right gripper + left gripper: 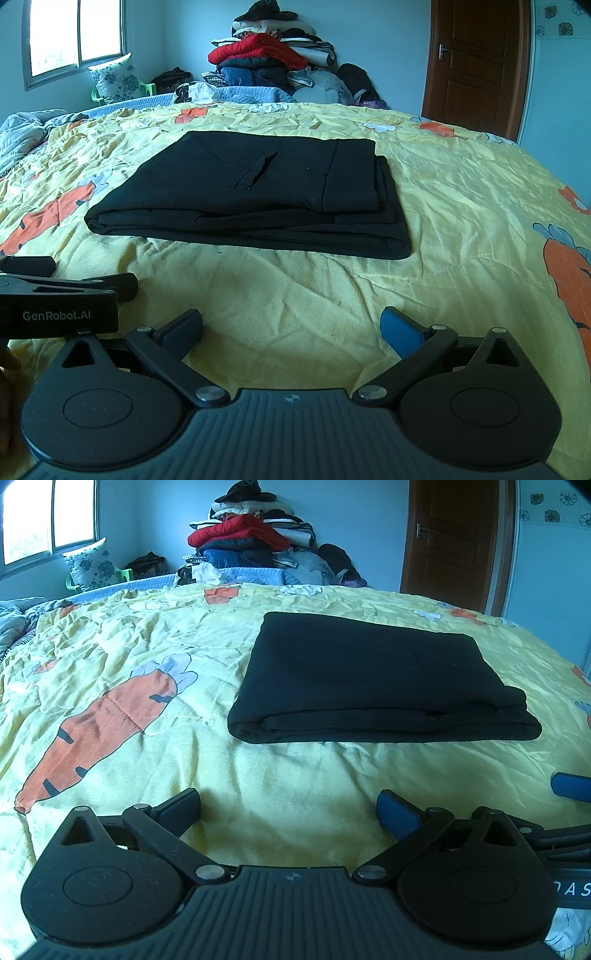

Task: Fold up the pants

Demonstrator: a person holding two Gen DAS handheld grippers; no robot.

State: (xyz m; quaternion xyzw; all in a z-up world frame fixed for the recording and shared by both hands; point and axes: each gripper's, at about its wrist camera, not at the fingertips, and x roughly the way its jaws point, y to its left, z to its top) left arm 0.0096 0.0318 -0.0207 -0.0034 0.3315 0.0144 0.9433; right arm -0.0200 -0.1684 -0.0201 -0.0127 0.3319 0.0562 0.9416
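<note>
The black pants (373, 675) lie folded into a flat stack on the bed (147, 646). The bed has a yellow cover with big orange carrots (107, 723) on it.

The left claw (288, 808) is spread wide and holds nothing. The pants are in front of it and a bit to its right, apart from its tips. Bare yellow cover lies between the claw and the near edge of the pants.

The right claw (291, 326) is spread wide too and holds nothing. From this claw, the pants (255, 192) are in front and a bit to its left, and it does not touch them. A pocket slit shows on top of the stack. The layers at the pants' right side do not line up, so lower edges stick out.

The two claws sit side by side on the near side of the pants. Past the pants, by the far wall, is a tall pile of clothes (255, 535). A brown door (458, 542) is to the right of the pile.
</note>
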